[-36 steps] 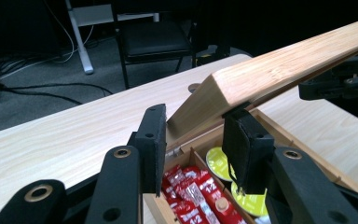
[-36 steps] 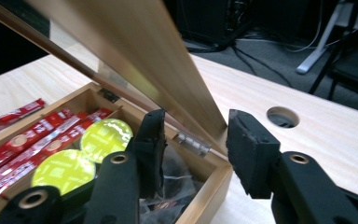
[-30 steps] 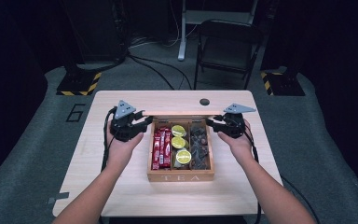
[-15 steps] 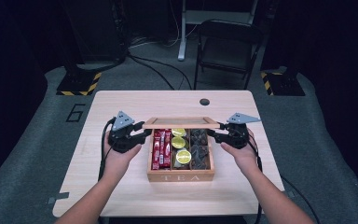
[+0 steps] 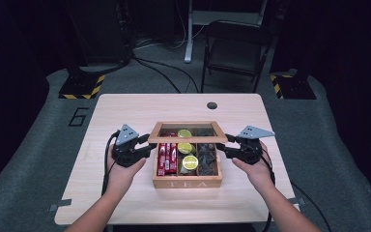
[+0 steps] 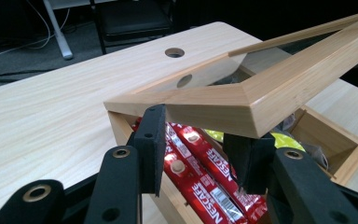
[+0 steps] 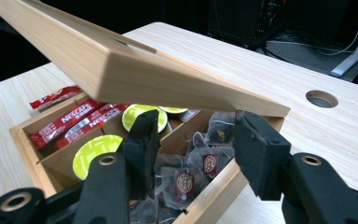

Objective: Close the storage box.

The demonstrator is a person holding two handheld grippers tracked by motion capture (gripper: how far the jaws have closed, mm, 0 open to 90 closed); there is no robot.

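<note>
I work the hinged lid [image 5: 187, 132] of the wooden tea box [image 5: 187, 182] from both ends, because it is wide and a single-sided push would twist it on its hinge; a gripper at each short side keeps it level as it tips. In the high view the box sits mid-table [image 5: 125, 106] with its TEA-marked front wall at 6 o'clock, lid raised and leaning over the compartments. The left gripper [image 5: 147, 149] sits at 9 o'clock of the box, the right gripper [image 5: 221, 147] at 3 o'clock. In the left gripper view the lid's corner [image 6: 242, 105] rests above the two black jaws, which stand apart with the frame lying over their tips, so I judge it propped, not pinched: jaws open. In the right gripper view the lid's edge [image 7: 168, 84] hangs just over the parted jaws at 12 o'clock, nothing squeezed between them; this pair has just been opening, w/ no part of the lid caught inside. Below the lid: red coffee sticks [image 5: 166, 157] in the left-hand bay, lime-topped pods [image 5: 188, 155] in the middle, dark tea bags [image 5: 206, 157] on the right. Cable hole [image 5: 212, 105] sits at 12 o'clock of the box, well apart.
</note>
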